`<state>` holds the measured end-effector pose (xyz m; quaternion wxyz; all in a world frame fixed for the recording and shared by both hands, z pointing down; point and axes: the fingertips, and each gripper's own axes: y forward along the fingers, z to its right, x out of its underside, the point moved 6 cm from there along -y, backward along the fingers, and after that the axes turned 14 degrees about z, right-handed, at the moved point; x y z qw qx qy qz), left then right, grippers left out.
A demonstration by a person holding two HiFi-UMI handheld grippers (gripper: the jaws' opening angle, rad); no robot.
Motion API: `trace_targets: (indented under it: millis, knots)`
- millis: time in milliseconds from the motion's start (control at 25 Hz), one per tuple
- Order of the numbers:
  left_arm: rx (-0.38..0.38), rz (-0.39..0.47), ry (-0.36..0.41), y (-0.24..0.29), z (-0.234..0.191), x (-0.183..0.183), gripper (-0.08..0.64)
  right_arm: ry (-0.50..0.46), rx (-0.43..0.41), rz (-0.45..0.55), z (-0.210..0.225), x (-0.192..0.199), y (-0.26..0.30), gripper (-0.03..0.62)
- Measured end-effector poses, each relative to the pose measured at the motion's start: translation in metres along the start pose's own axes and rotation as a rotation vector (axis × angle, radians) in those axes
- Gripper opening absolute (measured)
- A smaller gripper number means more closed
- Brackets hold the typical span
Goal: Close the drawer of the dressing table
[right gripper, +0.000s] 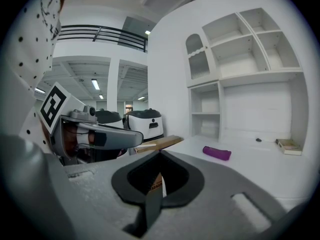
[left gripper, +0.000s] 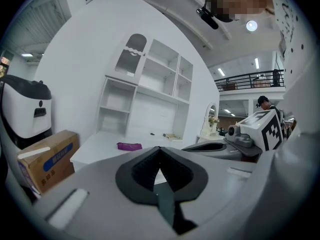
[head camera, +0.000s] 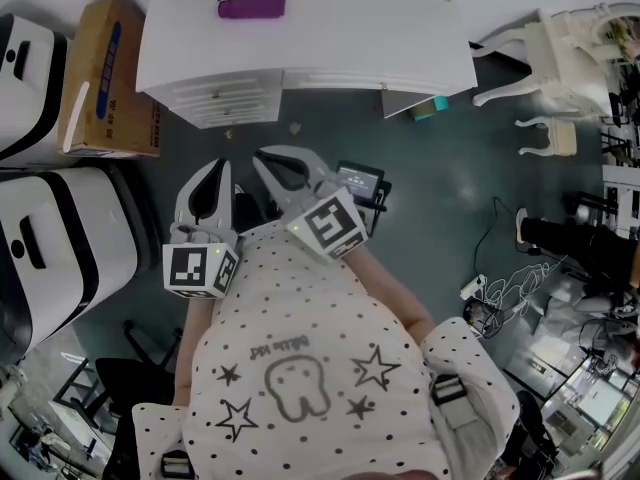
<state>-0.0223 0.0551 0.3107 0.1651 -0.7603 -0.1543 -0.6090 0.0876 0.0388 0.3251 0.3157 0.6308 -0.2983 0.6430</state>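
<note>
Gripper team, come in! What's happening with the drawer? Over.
Left gripper shut, empty. Right gripper shut, empty. Both short of the dressing table, drawers untouched. Nothing in the way.

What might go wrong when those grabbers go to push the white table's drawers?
The left hand-held gripper and right hand-held gripper are both shut and sit close side by side, so they might bump each other on the way. The drawer front lies just under the tabletop edge; aiming too high could hit the dressing table and jolt the purple pouch. The cardboard box crowds the left side.
</note>
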Motion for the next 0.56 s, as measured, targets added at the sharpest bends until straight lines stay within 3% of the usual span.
trace_targets:
  millis: [560]
  knots:
    - [-0.001, -0.001, -0.018, 0.0014, -0.0003, 0.0019, 0.0, -0.002, -0.013, -0.014, -0.0006, 0.002, 0.0017, -0.003]
